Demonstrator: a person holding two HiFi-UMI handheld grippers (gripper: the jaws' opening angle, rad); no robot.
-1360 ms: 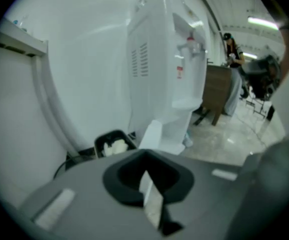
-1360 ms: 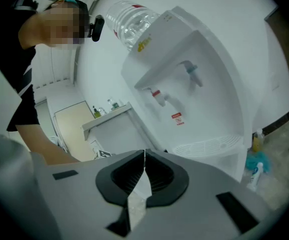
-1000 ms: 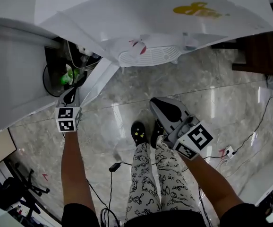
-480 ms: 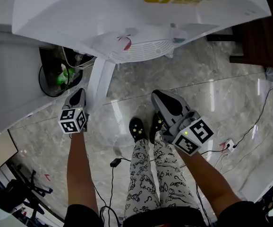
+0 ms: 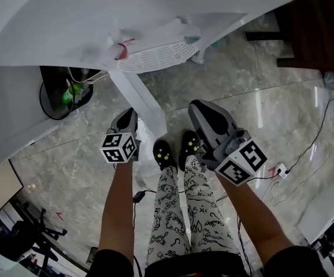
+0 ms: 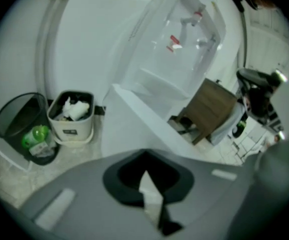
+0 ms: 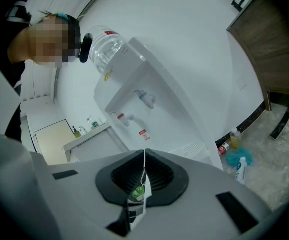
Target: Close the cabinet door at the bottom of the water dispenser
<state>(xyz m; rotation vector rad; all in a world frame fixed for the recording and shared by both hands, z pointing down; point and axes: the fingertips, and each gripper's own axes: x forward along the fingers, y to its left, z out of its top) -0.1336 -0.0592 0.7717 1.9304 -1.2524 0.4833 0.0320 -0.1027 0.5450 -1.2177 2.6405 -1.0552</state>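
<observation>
The white water dispenser point(image 5: 126, 22) fills the top of the head view, its drip tray point(image 5: 155, 55) facing me. Its bottom cabinet door point(image 5: 141, 103) stands open, swung out over the floor toward my feet. My left gripper point(image 5: 127, 115) is shut and empty, right beside the door's left face near its free edge; I cannot tell whether it touches. In the left gripper view the door's point(image 6: 149, 124) top edge runs just past the shut left gripper point(image 6: 144, 156). My right gripper point(image 5: 200, 107) hangs shut and empty right of the door, pointing at the dispenser point(image 7: 149, 99).
A black bin point(image 5: 60, 94) with a green bottle and a white bin point(image 6: 72, 115) stand left of the dispenser. Dark wooden furniture point(image 5: 317, 33) sits at the right. Cables point(image 5: 305, 166) and a power strip point(image 5: 279, 184) lie on the marble floor. My shoes point(image 5: 163, 153) are just below the door.
The left gripper has moved right alongside the door's free edge, and the door has swung rightward toward the dispenser front. The right gripper has barely moved.
</observation>
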